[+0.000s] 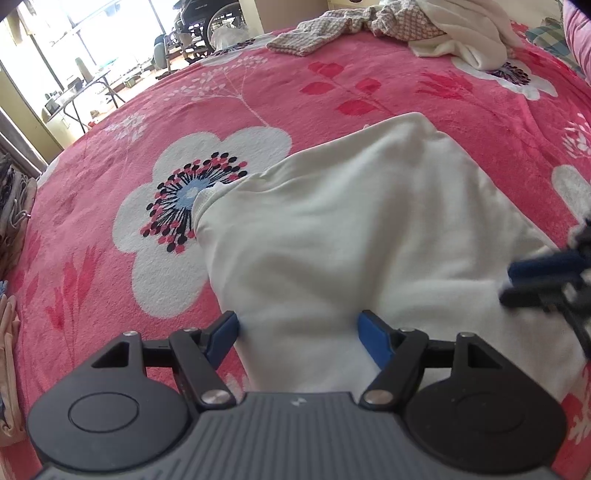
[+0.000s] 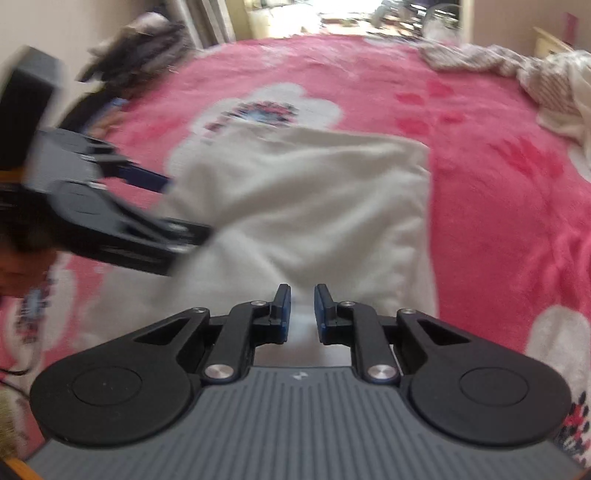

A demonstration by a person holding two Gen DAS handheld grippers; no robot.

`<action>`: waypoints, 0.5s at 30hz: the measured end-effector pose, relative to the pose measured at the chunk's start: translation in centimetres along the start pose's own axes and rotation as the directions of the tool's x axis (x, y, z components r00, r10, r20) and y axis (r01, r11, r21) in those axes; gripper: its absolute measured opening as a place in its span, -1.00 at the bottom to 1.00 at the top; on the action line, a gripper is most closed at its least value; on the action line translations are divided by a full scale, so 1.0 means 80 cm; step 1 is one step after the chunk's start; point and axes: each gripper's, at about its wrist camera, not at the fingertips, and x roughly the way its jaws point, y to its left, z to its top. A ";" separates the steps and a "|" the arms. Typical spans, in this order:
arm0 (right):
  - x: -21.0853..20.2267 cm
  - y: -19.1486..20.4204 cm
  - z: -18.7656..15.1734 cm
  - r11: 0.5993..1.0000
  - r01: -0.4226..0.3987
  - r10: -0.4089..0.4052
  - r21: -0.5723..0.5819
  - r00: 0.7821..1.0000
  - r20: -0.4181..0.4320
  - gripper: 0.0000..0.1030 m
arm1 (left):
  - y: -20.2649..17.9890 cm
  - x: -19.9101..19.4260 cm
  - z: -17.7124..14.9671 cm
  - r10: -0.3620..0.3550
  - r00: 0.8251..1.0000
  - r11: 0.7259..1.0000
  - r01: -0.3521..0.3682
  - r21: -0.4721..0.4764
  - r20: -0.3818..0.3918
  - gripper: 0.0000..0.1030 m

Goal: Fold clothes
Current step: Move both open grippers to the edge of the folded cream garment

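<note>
My left gripper (image 1: 299, 328) gapes wide over white garment (image 1: 351, 229); right gripper (image 2: 302, 308) nearly closed, gripping nothing, pink blanket (image 1: 332, 96) beneath.

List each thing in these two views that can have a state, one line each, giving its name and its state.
White garment: lying partly folded on the blanket, creased.
Left gripper: jaws wide open, straddling the garment's near edge.
Right gripper: jaws nearly closed with a narrow gap; no cloth visibly pinched.
Pink floral blanket: spread flat.
Checked garment: crumpled, unfolded.
Cream garment: heaped, unfolded.
</note>
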 end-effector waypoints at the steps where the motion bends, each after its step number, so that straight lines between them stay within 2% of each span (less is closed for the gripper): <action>1: -0.006 0.008 -0.002 0.999 -0.037 0.037 -0.018 0.999 0.005 -0.74 | 0.000 0.000 0.000 0.000 1.000 1.000 0.000 -0.001 -0.001 0.42; 4: -0.018 0.033 -0.008 0.987 -0.146 0.146 -0.074 0.989 -0.012 -0.74 | -0.001 0.000 0.000 0.003 1.000 1.000 -0.003 -0.001 -0.001 0.43; 6: -0.017 0.049 -0.013 0.975 -0.192 0.189 -0.116 0.981 -0.037 -0.74 | -0.001 0.000 0.000 0.005 1.000 1.000 -0.005 0.000 -0.001 0.43; 9: -0.001 0.072 -0.031 0.959 -0.214 0.197 -0.184 0.974 -0.110 -0.74 | -0.001 0.000 -0.001 0.003 1.000 1.000 -0.003 -0.003 0.000 0.43; 12: 0.018 0.091 -0.051 0.940 -0.181 0.145 -0.288 0.979 -0.142 -0.73 | 0.005 0.000 -0.004 -0.019 1.000 1.000 0.019 -0.019 0.014 0.45; 15: 0.011 0.077 -0.038 0.951 -0.219 0.190 -0.217 0.971 -0.145 -0.72 | 0.024 -0.006 -0.012 -0.080 0.996 0.994 0.083 -0.072 0.048 0.47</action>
